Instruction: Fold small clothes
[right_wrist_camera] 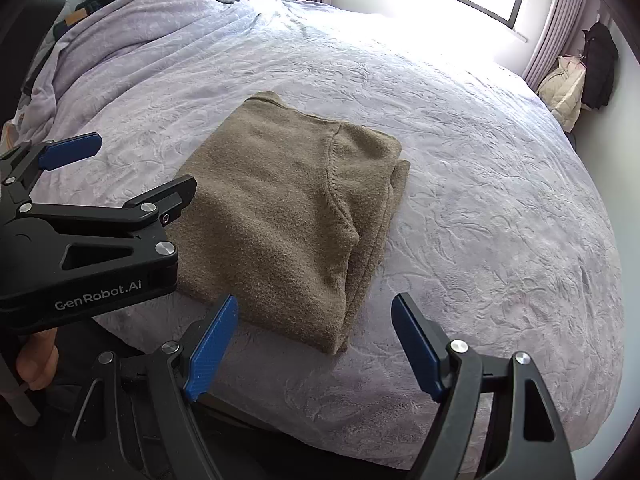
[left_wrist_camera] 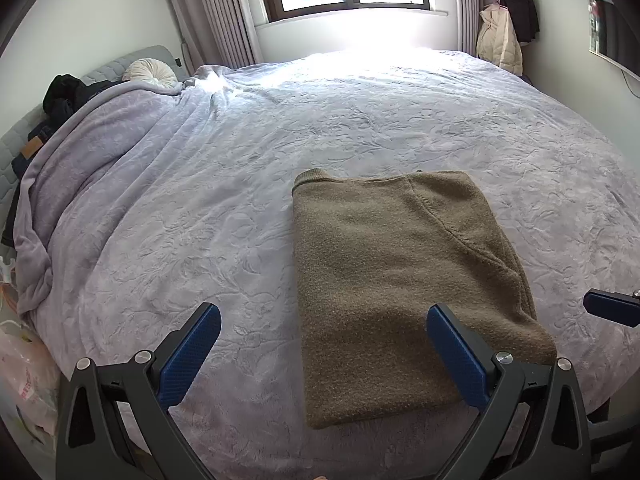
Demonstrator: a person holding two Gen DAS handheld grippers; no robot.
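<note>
**Folded sweater on bed**

Item: brown knit sweater [left_wrist_camera: 404, 280], folded into a rectangle, lying flat on the lavender bedspread [left_wrist_camera: 200, 208] near the bed's front edge. Left tongs [left_wrist_camera: 324, 340]: spread wide, empty. Right tongs [right_wrist_camera: 314, 336]: spread wide, empty.

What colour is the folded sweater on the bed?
Olive-brown knit sweater, plain with no pattern; clearest in the right wrist view.

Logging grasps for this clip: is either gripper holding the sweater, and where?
Nothing is held. The left gripper and right gripper are both open, off the folded brown sweater.
</note>
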